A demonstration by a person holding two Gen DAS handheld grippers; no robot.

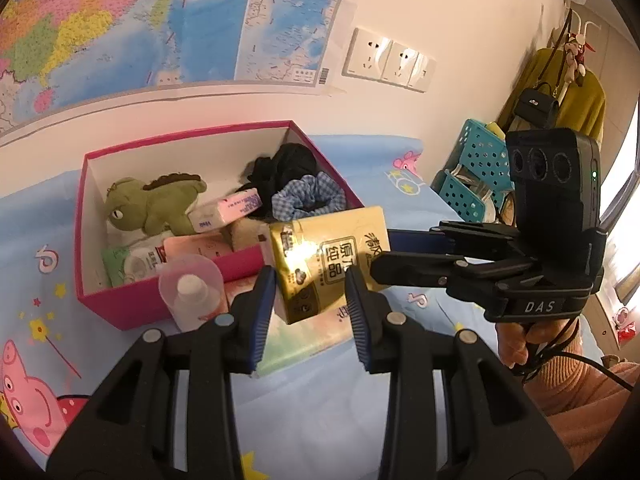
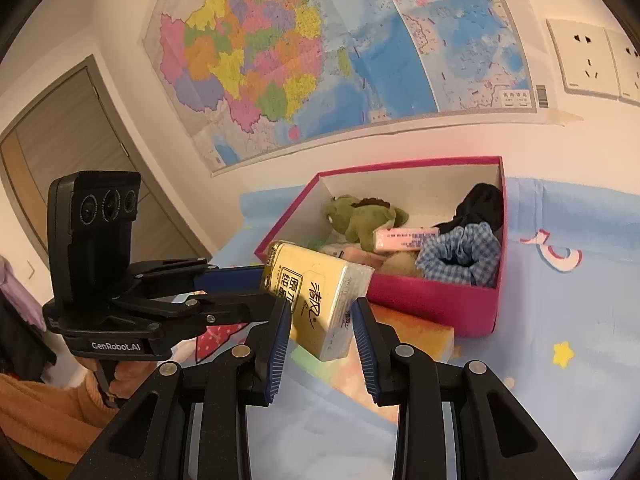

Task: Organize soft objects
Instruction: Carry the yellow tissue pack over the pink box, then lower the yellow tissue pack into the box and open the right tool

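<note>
A yellow tissue pack (image 1: 328, 264) (image 2: 316, 296) hangs tilted above the blue cartoon bedsheet, just in front of the pink box (image 1: 180, 300) (image 2: 432, 304). My left gripper (image 1: 310, 304) (image 2: 266, 286) is shut on one end of the pack. My right gripper (image 2: 320, 336) (image 1: 384, 254) is shut on the other end. Inside the box lie a green dinosaur plush (image 1: 152, 204) (image 2: 360, 216), a blue gingham scrunchie (image 1: 308, 200) (image 2: 460, 256), a black cloth (image 1: 288, 164), a pink tissue packet (image 1: 228, 210) and wipe packs (image 1: 132, 260).
A small bottle with a clear cap (image 1: 192, 292) stands against the box's near wall. A flat pastel pad (image 2: 400, 344) lies on the sheet under the held pack. Teal perforated baskets (image 1: 476, 168) sit at the bed's far right. A map-covered wall runs behind the box.
</note>
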